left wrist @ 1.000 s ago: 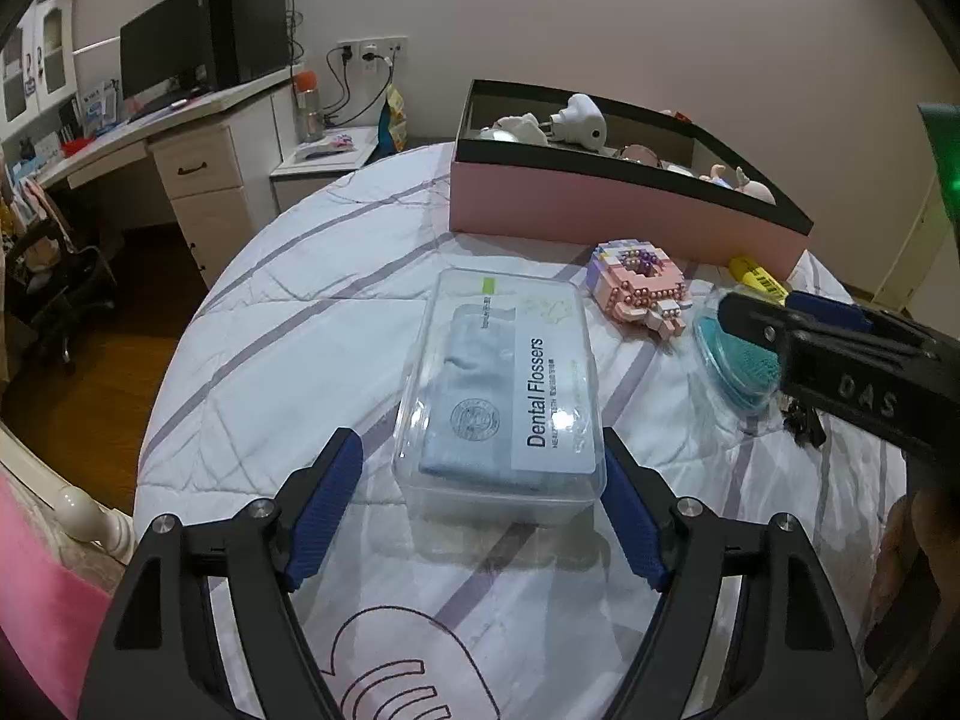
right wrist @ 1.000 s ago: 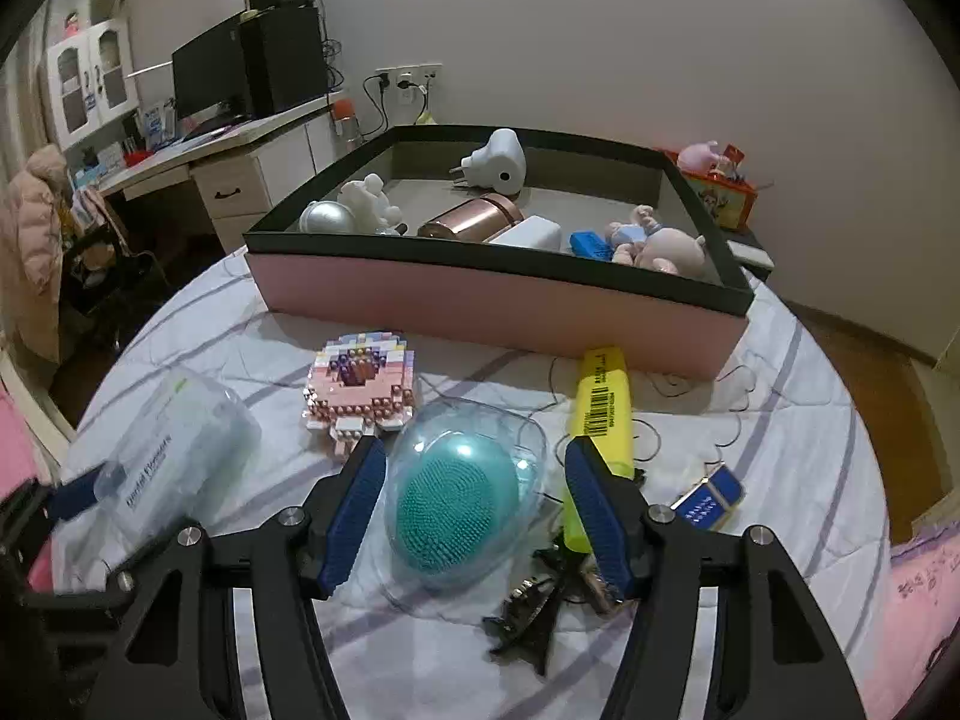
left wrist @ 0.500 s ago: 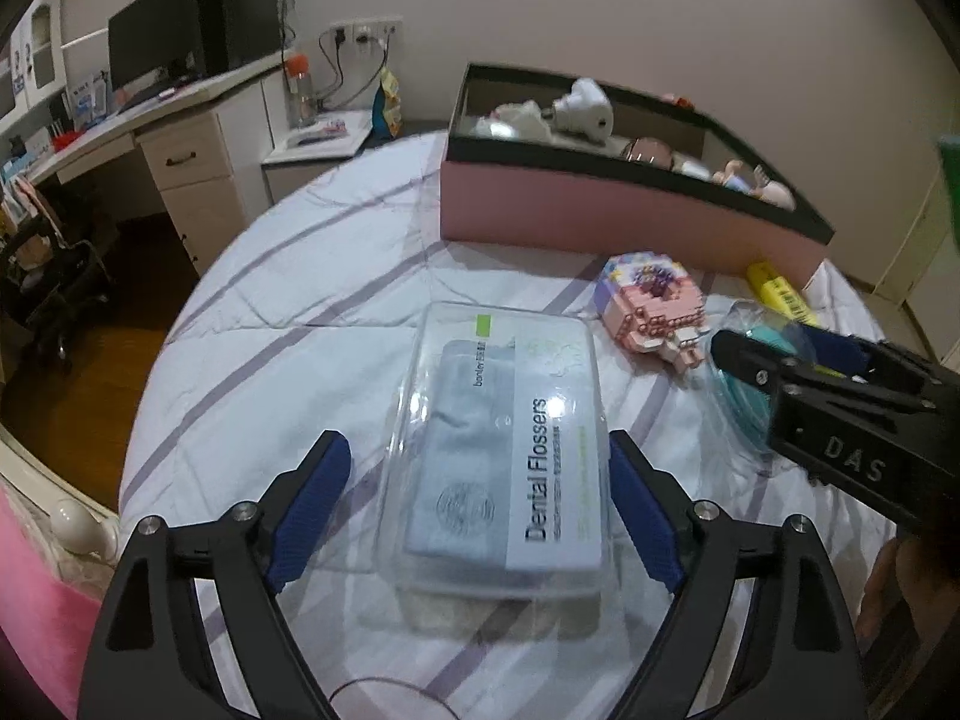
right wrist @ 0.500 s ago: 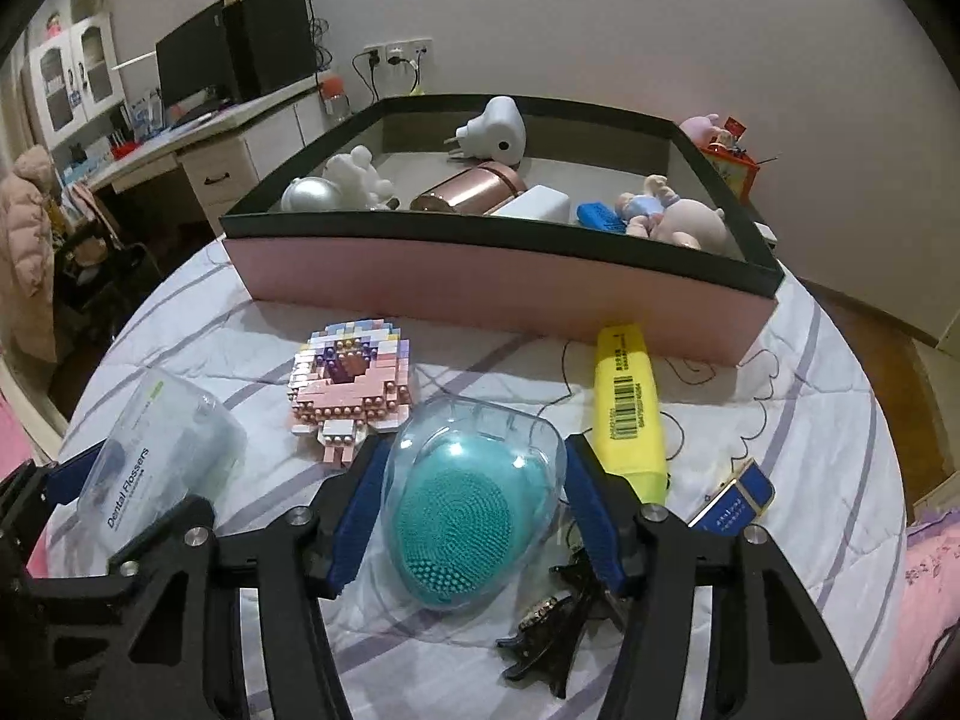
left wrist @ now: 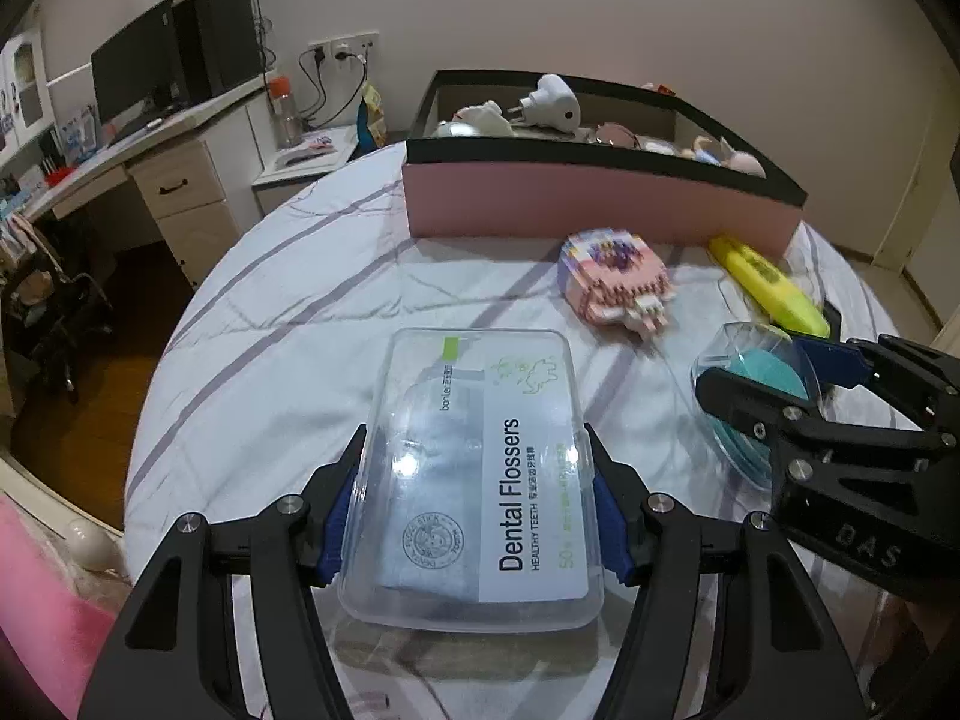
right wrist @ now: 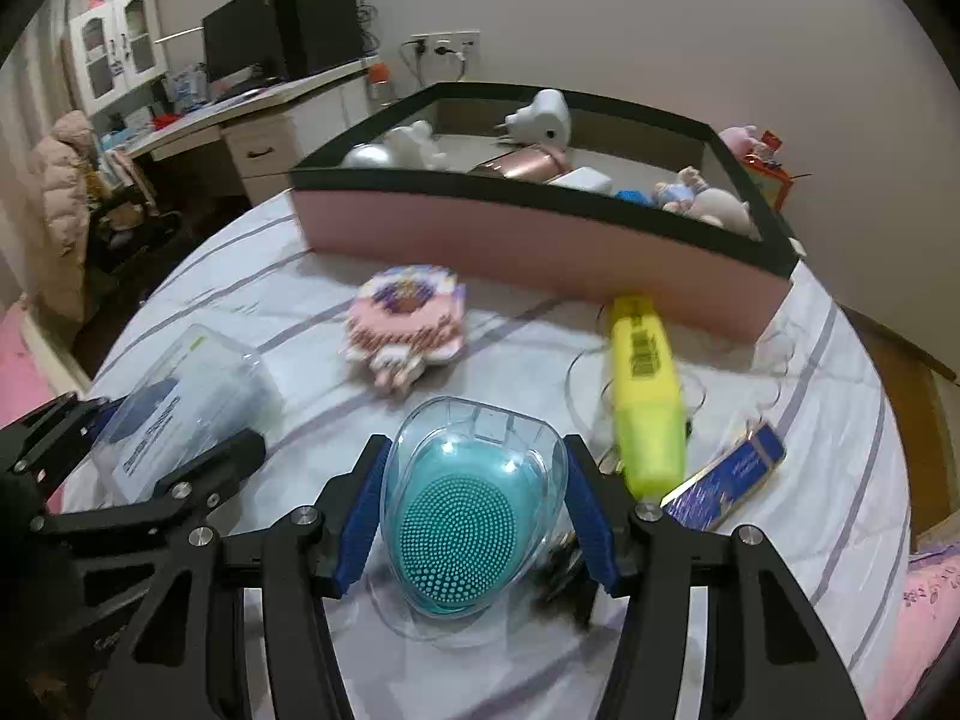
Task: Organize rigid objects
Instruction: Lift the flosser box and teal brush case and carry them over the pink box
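My left gripper (left wrist: pixel 474 510) is shut on a clear Dental Flossers box (left wrist: pixel 474 468), its blue pads pressed on both long sides. The box also shows at the left of the right wrist view (right wrist: pixel 180 414). My right gripper (right wrist: pixel 474 510) is shut on a clear case holding a teal silicone brush (right wrist: pixel 468 510), which also shows in the left wrist view (left wrist: pixel 762 384). The pink tray with a black rim (left wrist: pixel 594 210) stands at the far side of the table and holds several items.
On the striped cloth lie a pink block toy (right wrist: pixel 408 324), a yellow highlighter (right wrist: pixel 648 396), a small blue box (right wrist: pixel 726 474) and dark clips (right wrist: pixel 564 570). A desk with drawers (left wrist: pixel 180 192) stands beyond the table's left edge.
Both grippers have closed: the left onto the floss box, the right onto the brush case. Both seem raised slightly off the cloth.
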A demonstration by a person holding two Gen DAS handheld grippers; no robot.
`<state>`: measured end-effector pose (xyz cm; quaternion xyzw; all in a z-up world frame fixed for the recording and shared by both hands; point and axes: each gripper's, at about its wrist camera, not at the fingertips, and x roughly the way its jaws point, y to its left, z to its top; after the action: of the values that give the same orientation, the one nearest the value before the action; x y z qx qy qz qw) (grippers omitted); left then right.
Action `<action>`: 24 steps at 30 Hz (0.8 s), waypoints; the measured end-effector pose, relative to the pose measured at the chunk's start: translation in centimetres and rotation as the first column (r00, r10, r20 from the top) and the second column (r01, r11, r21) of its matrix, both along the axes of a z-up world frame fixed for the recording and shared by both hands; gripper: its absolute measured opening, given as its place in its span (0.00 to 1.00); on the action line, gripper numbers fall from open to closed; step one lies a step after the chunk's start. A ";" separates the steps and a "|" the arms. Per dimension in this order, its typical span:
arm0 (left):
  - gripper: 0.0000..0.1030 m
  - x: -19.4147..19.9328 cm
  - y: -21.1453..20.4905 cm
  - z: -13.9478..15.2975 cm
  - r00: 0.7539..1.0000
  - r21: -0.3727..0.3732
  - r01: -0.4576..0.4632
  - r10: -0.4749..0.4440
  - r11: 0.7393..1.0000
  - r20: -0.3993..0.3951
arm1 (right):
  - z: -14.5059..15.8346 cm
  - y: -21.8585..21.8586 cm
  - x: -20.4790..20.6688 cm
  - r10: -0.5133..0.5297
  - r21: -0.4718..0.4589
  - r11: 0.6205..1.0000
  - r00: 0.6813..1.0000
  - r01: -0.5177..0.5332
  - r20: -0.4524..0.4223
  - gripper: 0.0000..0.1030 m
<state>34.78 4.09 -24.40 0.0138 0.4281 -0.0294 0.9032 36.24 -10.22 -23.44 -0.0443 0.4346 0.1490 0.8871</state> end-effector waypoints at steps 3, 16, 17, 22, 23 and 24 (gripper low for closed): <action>0.63 0.3 -0.4 -0.5 1.000 0.026 -0.008 0.008 1.000 -0.010 | -0.1 0.2 -0.4 -0.004 -0.005 1.000 1.000 0.004 0.006 0.56; 0.62 0.1 0.1 0.3 0.998 -0.040 -0.009 0.011 0.999 0.055 | -0.4 -0.5 -0.7 -0.016 0.049 0.999 0.999 0.014 0.036 0.56; 0.62 -0.3 0.3 0.8 0.997 -0.050 -0.013 0.016 0.999 0.076 | -0.3 -0.6 -0.9 -0.012 0.063 0.998 0.999 0.010 0.039 0.56; 0.62 -1.7 0.2 3.0 0.990 -0.063 -0.010 0.019 0.998 0.140 | 1.3 -1.2 -2.6 -0.005 0.113 0.994 0.994 -0.008 0.112 0.56; 0.62 -2.2 0.1 3.8 0.985 -0.070 -0.011 0.022 0.998 0.169 | 1.8 -1.4 -3.0 -0.006 0.119 0.993 0.992 -0.009 0.128 0.56; 0.62 -2.6 0.1 4.4 0.981 -0.075 -0.010 0.024 0.997 0.190 | 2.4 -1.6 -3.5 -0.011 0.128 0.992 0.989 -0.009 0.150 0.55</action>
<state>32.23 4.20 -19.96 -0.0206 0.3383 -0.0360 0.9401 32.75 -11.83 -21.06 0.0020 0.3560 0.1723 0.9184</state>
